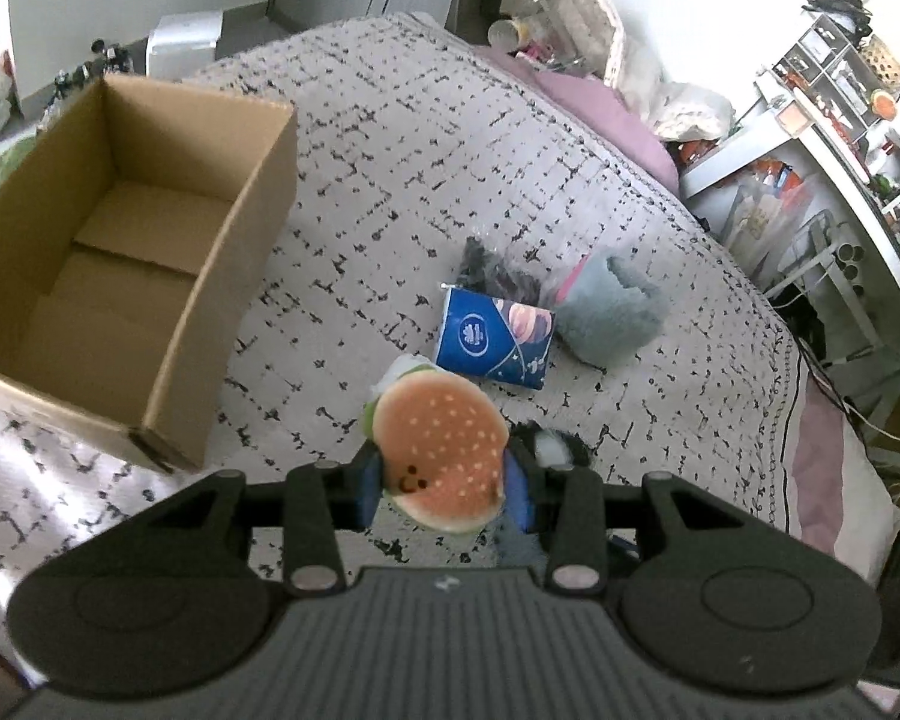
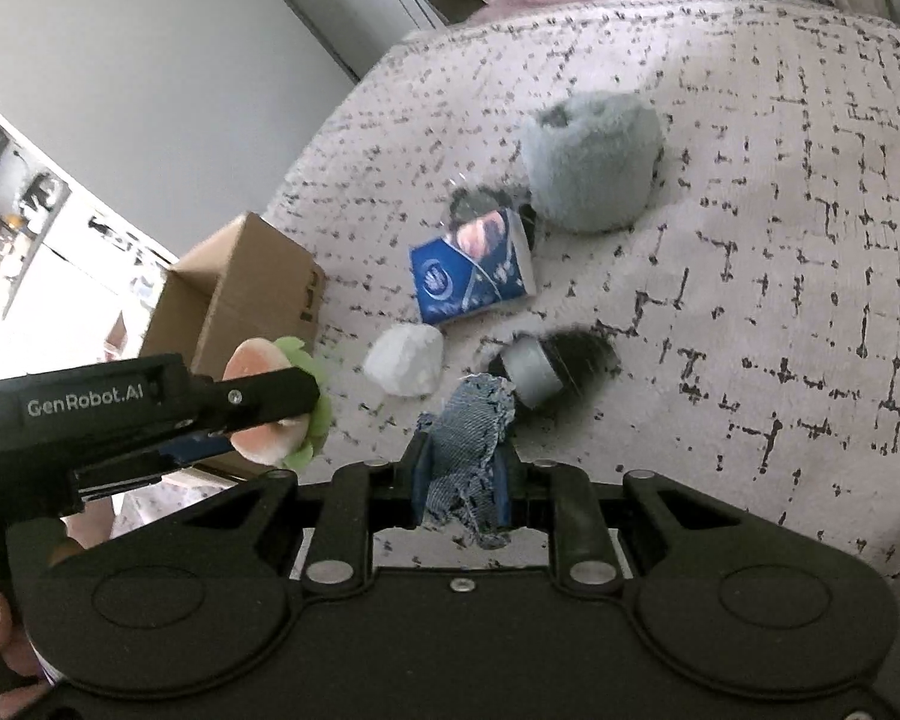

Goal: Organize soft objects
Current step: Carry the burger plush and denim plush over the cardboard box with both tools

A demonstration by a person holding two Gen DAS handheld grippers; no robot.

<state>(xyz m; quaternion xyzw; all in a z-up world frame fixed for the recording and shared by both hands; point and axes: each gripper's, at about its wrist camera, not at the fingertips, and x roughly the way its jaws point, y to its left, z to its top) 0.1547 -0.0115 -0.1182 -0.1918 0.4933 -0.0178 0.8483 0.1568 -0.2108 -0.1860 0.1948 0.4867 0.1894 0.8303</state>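
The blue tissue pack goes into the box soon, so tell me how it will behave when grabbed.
The tissue pack looks soft and probably light; its wrapper is creased, so it should squash between the jaws rather than resist. The glossy film may be a little slippery. It lies flat on the bedspread, partly over a dark bag, so it seems unlikely to roll.

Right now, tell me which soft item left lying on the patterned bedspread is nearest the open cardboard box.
The crumpled white wad. It lies closest to the cardboard box; the blue tissue pack, grey fluffy plush and black-and-grey furry item lie farther off.
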